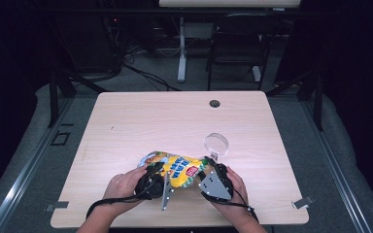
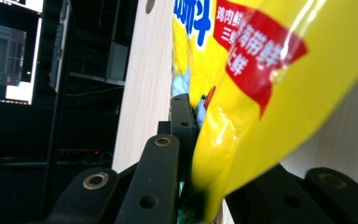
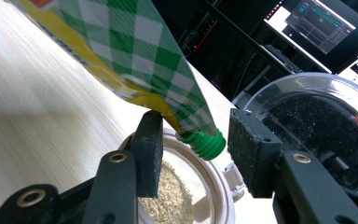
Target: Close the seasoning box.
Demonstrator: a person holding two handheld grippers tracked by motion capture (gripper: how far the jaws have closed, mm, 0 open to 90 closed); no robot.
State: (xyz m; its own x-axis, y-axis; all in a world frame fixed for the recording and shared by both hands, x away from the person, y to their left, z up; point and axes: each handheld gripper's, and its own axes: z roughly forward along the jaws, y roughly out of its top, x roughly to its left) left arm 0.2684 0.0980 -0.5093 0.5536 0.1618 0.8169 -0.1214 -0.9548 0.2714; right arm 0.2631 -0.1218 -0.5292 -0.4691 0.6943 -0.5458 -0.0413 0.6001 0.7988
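At the near edge of the wooden table [image 1: 126, 121], two forearms were seen coming in from the bottom of the high view. The left gripper [image 1: 151, 182] was clamped on the lower end of a yellow pouch [image 1: 177, 167]; in the left gripper view its jaws were pressed tight against the yellow film [image 2: 270, 93], pinching it flat. The right gripper [image 1: 213, 177] was held just beside the other end of the pouch. In the right gripper view its pads [image 3: 254, 151] were spread, with the green spout [image 3: 207, 143] lying between them but untouched. The pouch was held tilted over a jar [image 3: 200, 200] that contained pale granules [image 3: 165, 196]. The jar's clear hinged lid [image 1: 216, 144] was seen flipped open just beyond. Farther back, a dark grommet hole [image 1: 214, 103] was set in the table.
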